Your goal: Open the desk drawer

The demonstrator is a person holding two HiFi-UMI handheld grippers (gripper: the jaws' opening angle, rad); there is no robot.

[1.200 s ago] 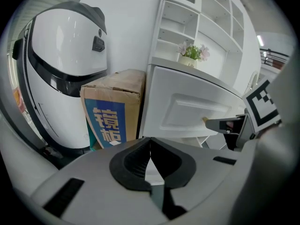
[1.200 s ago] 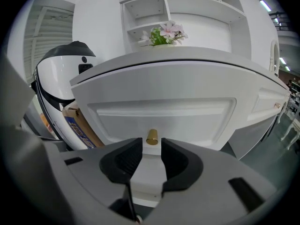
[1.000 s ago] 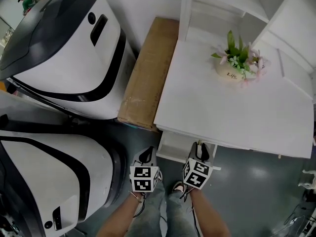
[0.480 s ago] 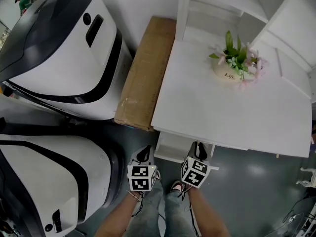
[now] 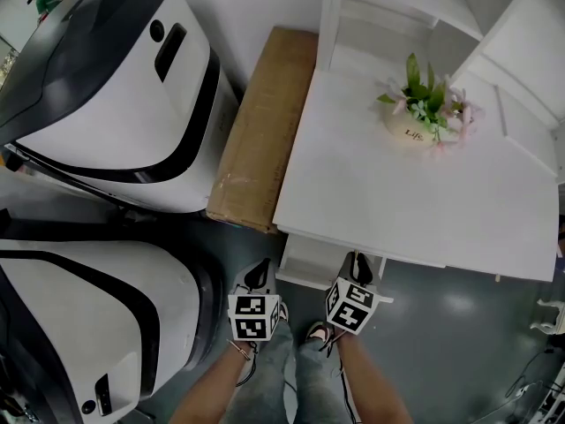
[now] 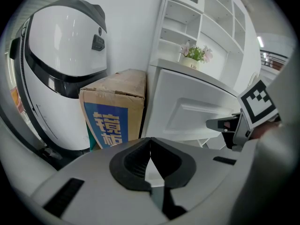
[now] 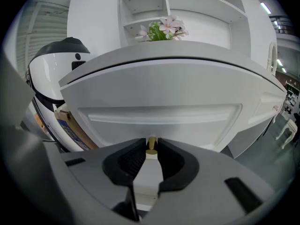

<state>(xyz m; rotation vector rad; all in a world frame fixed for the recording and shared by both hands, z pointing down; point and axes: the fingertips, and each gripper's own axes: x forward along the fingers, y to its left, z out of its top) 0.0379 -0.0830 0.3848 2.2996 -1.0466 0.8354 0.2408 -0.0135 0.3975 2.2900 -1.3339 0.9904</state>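
Observation:
The white desk drawer front fills the right gripper view, with a small brass knob at its lower middle. My right gripper has its jaws closing on that knob; both black tips sit against its sides. In the head view the right gripper reaches under the desk's front edge. My left gripper is shut with nothing between its jaws. It hangs to the left, apart from the drawer.
A flower pot stands on the white desk top. A tall cardboard box leans beside the desk's left side. Two large white-and-black machines stand at the left. The person's legs and shoes are below the grippers.
Both grippers stay in the same spots at the desk's front edge. Only the head view has shifted slightly.

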